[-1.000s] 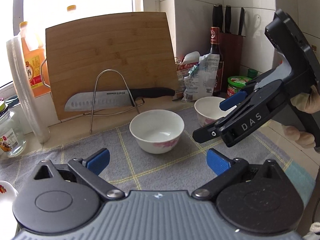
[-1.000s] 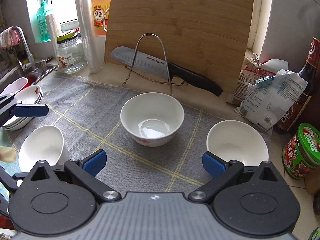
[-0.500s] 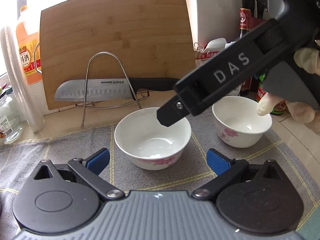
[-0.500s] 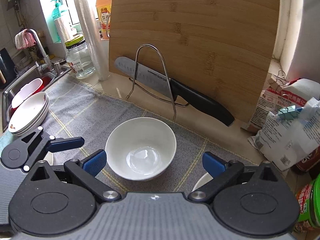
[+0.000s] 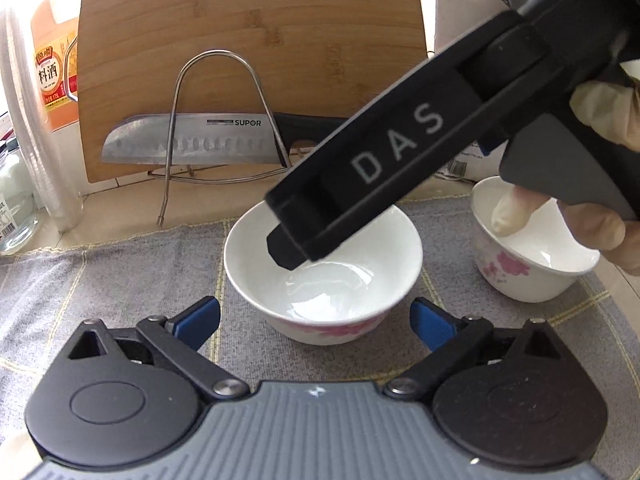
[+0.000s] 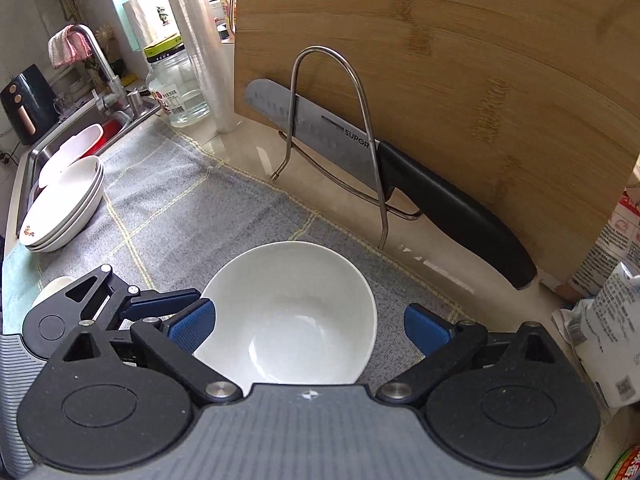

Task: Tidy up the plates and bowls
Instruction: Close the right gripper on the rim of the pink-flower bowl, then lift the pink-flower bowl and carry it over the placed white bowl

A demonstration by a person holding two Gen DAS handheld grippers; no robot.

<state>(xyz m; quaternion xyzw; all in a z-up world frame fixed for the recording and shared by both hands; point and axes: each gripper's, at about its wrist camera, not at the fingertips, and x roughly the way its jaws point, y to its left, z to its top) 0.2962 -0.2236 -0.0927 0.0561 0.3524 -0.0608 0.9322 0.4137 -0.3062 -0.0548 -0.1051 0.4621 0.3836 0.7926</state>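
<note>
A white bowl with pink flowers (image 5: 324, 276) stands on the grey cloth (image 5: 100, 280). My left gripper (image 5: 314, 324) reaches at it from the near side, blue pads flanking its base; the jaws are closing and do not touch it. My right gripper (image 6: 308, 328) hangs over the same bowl (image 6: 296, 312), its jaws also closing, the left pad over the rim and the right pad clear. One of its fingers (image 5: 360, 184) crosses the left wrist view above the bowl. A second flowered bowl (image 5: 532, 264) stands to the right. Stacked white plates (image 6: 64, 208) lie far left.
A bamboo cutting board (image 5: 248, 52) leans on the wall behind a wire stand (image 5: 224, 120) holding a knife (image 5: 188, 144). A glass jar (image 6: 176, 80) and a sink (image 6: 40, 152) are at the left, food bags (image 6: 608, 320) at the right. A gloved hand (image 5: 592, 224) holds the right gripper.
Both grippers have come forward and down onto the middle bowl. The right gripper swung left across the left wrist view and now covers the bowl's top. Both pairs of jaws stand a little narrower.
</note>
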